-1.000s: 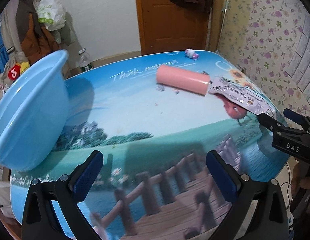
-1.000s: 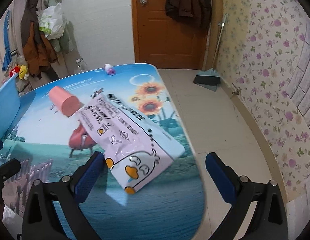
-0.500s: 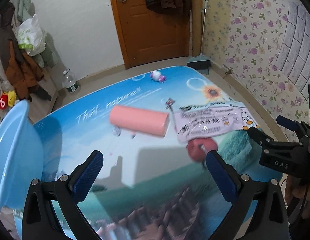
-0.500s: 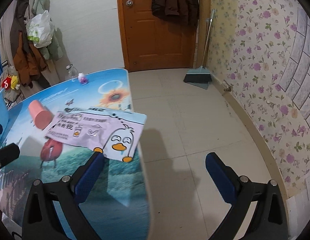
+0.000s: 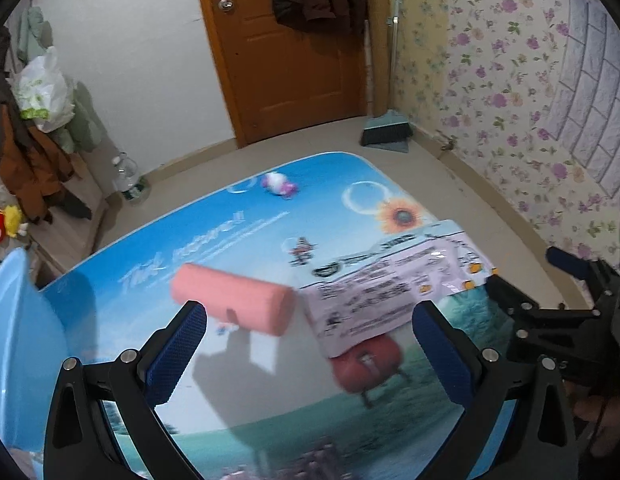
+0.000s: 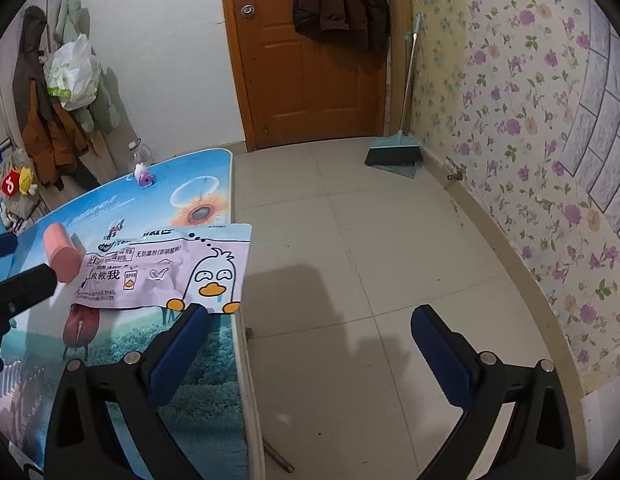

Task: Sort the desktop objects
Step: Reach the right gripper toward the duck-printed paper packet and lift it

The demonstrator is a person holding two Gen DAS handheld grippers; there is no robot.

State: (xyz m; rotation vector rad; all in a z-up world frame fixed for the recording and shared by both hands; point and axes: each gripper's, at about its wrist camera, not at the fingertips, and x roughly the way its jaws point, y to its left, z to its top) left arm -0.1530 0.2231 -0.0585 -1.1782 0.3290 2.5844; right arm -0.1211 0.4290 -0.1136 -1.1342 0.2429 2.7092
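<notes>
Since a second ago the left gripper has swung from the light-blue plastic basin toward the pink foam cylinder, jaws wide and empty, likely approaching a pick, while the right gripper, equally wide and empty, sits just beside the lilac duck-print snack pouch overhanging the table edge and must centre on it before closing.

I see a brown wooden door with a dark jacket hanging on it. A broom and dustpan lean in the corner against floral wallpaper. Coats and a white plastic bag hang left, above a water bottle.
</notes>
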